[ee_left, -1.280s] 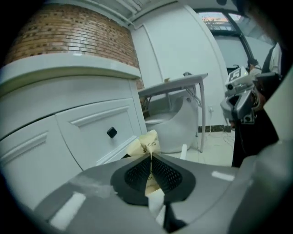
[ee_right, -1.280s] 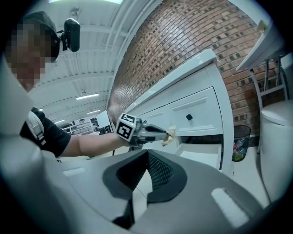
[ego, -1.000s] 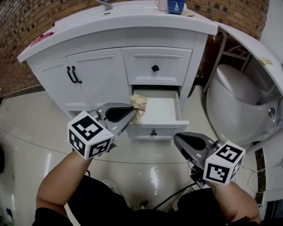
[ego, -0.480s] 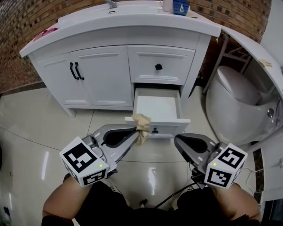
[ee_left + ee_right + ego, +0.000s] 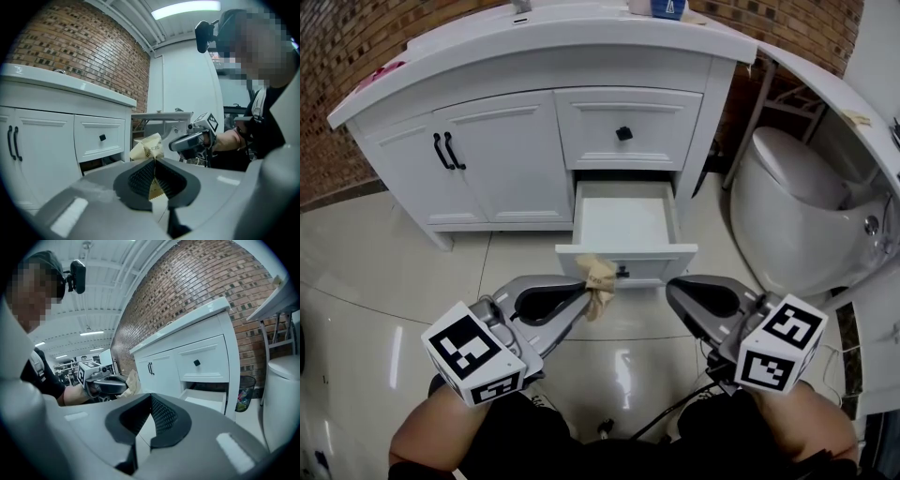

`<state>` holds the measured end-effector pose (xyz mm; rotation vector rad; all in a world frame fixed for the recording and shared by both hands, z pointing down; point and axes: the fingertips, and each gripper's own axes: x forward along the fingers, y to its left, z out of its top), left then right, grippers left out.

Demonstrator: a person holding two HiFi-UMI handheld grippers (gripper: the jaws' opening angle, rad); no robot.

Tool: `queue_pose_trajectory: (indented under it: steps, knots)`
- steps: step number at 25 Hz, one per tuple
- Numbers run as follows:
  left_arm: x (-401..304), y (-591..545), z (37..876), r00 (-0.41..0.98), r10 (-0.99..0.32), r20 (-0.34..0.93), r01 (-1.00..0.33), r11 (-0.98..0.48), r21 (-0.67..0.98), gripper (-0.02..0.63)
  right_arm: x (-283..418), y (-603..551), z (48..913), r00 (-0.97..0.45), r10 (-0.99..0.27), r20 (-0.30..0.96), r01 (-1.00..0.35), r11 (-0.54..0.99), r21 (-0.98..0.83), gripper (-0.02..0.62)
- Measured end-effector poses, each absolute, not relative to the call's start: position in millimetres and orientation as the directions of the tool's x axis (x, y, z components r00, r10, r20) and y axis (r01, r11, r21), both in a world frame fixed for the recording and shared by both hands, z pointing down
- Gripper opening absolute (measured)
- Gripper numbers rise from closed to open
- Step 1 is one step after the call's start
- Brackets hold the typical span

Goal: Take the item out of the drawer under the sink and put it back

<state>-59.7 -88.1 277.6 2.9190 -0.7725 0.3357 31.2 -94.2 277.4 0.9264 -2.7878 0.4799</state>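
- Left gripper [image 5: 584, 291], lower left: fingers clamp a crumpled tan packet [image 5: 598, 279] at frame centre, over the open drawer [image 5: 658, 263] front
- Packet's long axis runs roughly up-down in the head view
- Right gripper [image 5: 673, 289], lower right: fingers closed, empty

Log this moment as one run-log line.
left gripper: shut on paper packet | right gripper: shut, empty | lower drawer: open, packet held outside it | phase: return pending

Looks like a bathroom: white sink cabinet [image 5: 502, 155], toilet [image 5: 797, 206], brick wall [image 5: 333, 89], glossy floor tiles [image 5: 384, 272]; possibly a mock-up inside a larger hall.
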Motion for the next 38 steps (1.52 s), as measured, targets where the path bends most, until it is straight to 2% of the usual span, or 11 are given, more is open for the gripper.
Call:
queue_pose_trajectory:
  steps: [38]
  knots:
    - [-60.7,-93.4,286.7,0.844,-0.475,0.248,-0.500,-0.865,0.043,0.014,22.8,-94.9,285.8,-0.800,-0.532,0.277,-0.595,0.761,-0.258,0.003]
